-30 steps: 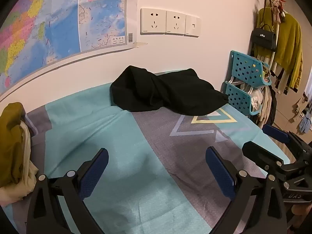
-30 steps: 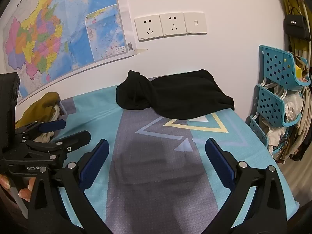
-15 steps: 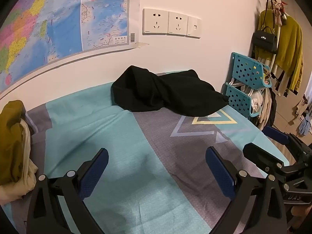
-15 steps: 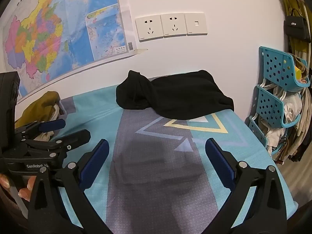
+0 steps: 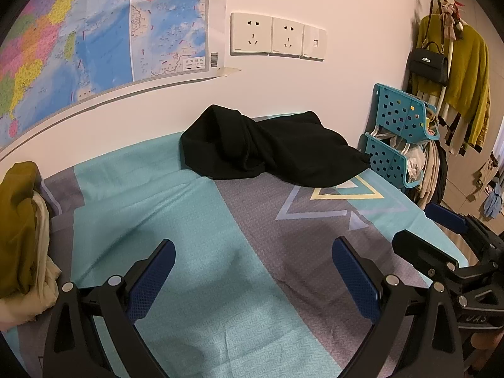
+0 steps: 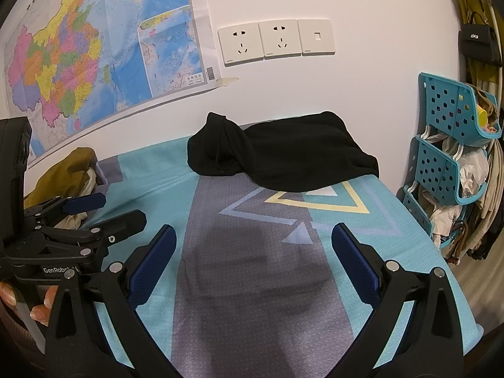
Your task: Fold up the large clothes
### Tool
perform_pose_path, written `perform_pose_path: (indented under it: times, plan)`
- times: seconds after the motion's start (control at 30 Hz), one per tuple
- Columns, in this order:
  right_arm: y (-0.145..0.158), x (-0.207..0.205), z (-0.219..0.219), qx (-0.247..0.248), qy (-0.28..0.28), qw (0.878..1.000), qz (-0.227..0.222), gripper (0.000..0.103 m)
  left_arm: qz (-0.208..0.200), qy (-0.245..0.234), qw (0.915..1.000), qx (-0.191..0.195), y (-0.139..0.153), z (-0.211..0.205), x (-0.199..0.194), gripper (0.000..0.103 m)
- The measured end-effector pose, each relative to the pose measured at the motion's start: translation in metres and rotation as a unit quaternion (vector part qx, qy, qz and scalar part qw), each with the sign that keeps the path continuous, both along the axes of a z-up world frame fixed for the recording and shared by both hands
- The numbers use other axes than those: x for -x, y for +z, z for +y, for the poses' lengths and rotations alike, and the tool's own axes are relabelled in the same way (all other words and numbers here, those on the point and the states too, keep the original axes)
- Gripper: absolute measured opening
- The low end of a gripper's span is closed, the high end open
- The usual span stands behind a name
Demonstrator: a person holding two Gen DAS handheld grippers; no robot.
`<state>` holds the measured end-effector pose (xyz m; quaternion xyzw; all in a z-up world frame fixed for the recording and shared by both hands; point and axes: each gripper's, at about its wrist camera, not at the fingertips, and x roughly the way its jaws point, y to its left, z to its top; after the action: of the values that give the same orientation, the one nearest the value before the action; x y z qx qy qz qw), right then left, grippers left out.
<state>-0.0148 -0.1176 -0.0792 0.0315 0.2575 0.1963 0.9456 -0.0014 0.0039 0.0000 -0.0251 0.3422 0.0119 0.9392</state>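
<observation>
Left gripper [image 5: 253,271]: fingers spread wide with nothing between the blue pads, held above the near part of the bed over the teal and grey sheet.
Right gripper [image 6: 253,266]: likewise spread wide and holding nothing, above the grey band of the sheet near the bed's near edge; its shadow falls on the sheet just ahead of it.
The two together: side by side, each showing at the edge of the other's view, the left gripper [image 6: 85,217] and the right gripper [image 5: 441,236].
Black garment [image 5: 267,149]: a crumpled heap at the far edge of the bed, against the wall, well ahead of both grippers and apart from them.
Garment's lie [image 6: 280,154]: its long axis runs along the wall, from a bunched, raised lump at the left end to a flatter spread reaching the bed's far right corner; which end is collar or hem I cannot tell.
Writing: "GenRobo..." in white on the left gripper's body in the right wrist view; small print on the wall map [image 6: 94,50] is too fine to read.
Bed [image 5: 195,299]: teal and grey sheet with a yellow triangle pattern.
Bed's left edge: a pile of mustard and cream clothes [image 5: 19,226].
Wall above garment: a row of white sockets [image 6: 274,41].
Right of bed: stacked teal baskets [image 6: 447,145].
</observation>
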Motion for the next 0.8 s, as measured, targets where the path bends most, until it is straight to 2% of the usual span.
perform_pose_path:
  times: [0.8]
  plan:
    - [-0.0034, -0.0016, 0.0043, 0.0, 0.001, 1.0, 0.003, 0.097, 0.003, 0.004, 1.0, 0.003, -0.0026, -0.0016, -0.0008, 0.096]
